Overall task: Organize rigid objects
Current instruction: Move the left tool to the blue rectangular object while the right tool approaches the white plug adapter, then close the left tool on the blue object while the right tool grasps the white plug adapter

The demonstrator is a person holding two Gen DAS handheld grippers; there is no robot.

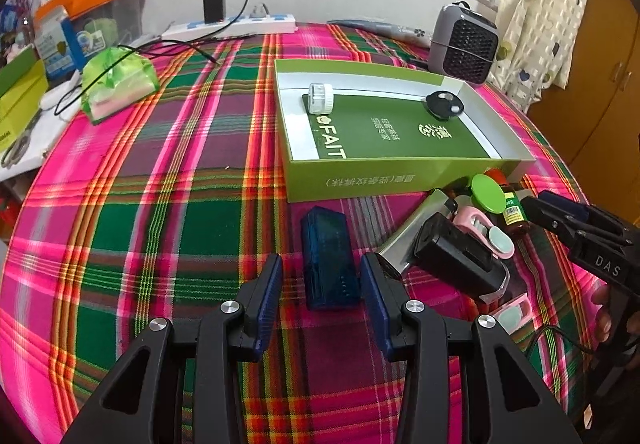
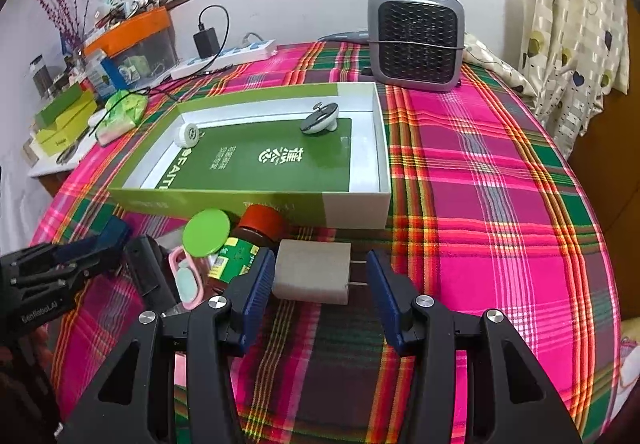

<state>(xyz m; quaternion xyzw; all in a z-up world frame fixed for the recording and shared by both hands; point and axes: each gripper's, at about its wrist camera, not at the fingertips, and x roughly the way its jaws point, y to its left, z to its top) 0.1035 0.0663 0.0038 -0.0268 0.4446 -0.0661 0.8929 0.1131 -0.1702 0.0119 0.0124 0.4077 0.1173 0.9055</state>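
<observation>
My left gripper (image 1: pixel 322 286) is open, its fingers on either side of a translucent blue box (image 1: pixel 328 256) lying on the plaid cloth. My right gripper (image 2: pixel 320 290) is open around a grey plug adapter (image 2: pixel 312 271) with two prongs pointing right. A green open box (image 1: pixel 384 180) (image 2: pixel 224 200) holds a white cap (image 1: pixel 320 97) (image 2: pixel 187 134) and a black round gadget (image 1: pixel 444 104) (image 2: pixel 320 118). A heap beside the box holds a green-lidded jar (image 1: pixel 487 193) (image 2: pixel 207 233), a brown bottle (image 2: pixel 248 244), a pink clip (image 1: pixel 484 226) and a black device (image 1: pixel 456 256).
A grey fan heater (image 2: pixel 416 40) (image 1: pixel 464 42) stands at the back. A power strip (image 1: pixel 236 26) with a black charger and cable lies by the wall. A green plastic bag (image 1: pixel 116 82) and stacked boxes sit at the left. The table edge curves at the right.
</observation>
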